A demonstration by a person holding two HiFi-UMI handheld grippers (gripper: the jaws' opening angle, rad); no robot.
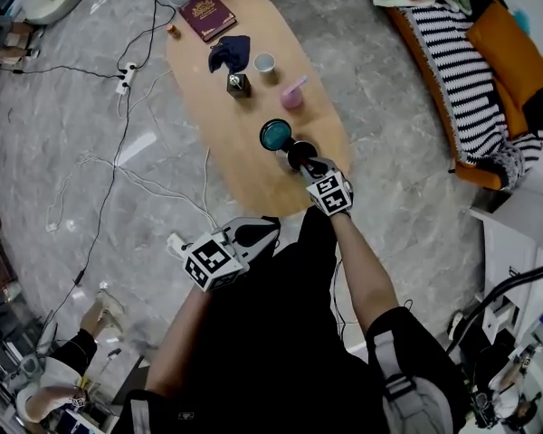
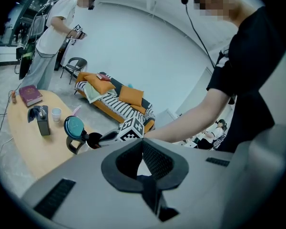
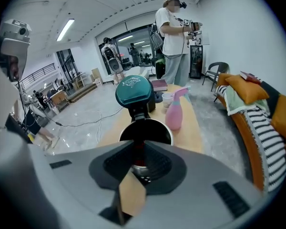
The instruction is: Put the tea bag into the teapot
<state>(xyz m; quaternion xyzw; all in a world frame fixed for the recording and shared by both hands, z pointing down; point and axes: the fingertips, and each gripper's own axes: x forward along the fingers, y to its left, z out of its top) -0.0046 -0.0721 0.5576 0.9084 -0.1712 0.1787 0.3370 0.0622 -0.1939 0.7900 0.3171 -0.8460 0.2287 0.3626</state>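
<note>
A dark teapot (image 1: pixel 299 155) stands near the front end of the oval wooden table (image 1: pixel 219 143), its teal lid (image 1: pixel 275 135) flipped up and open. My right gripper (image 1: pixel 311 164) hovers right at the pot's mouth (image 3: pixel 145 131), shut on the tea bag's tan paper tag (image 3: pixel 132 192). A dark reddish strand runs from the jaws towards the opening; the bag itself is hard to make out. My left gripper (image 1: pixel 257 234) is held back by the person's body, off the table, shut and empty. From the left gripper view the teapot (image 2: pixel 79 138) shows at the left.
Behind the pot stand a pink spray bottle (image 1: pixel 292 93), a white cup (image 1: pixel 265 62), a dark box (image 1: pixel 239 84), a blue cloth (image 1: pixel 230 52) and a red book (image 1: pixel 208 14). Cables (image 1: pixel 118 165) trail over the floor at left. A striped sofa (image 1: pixel 475 89) lies to the right.
</note>
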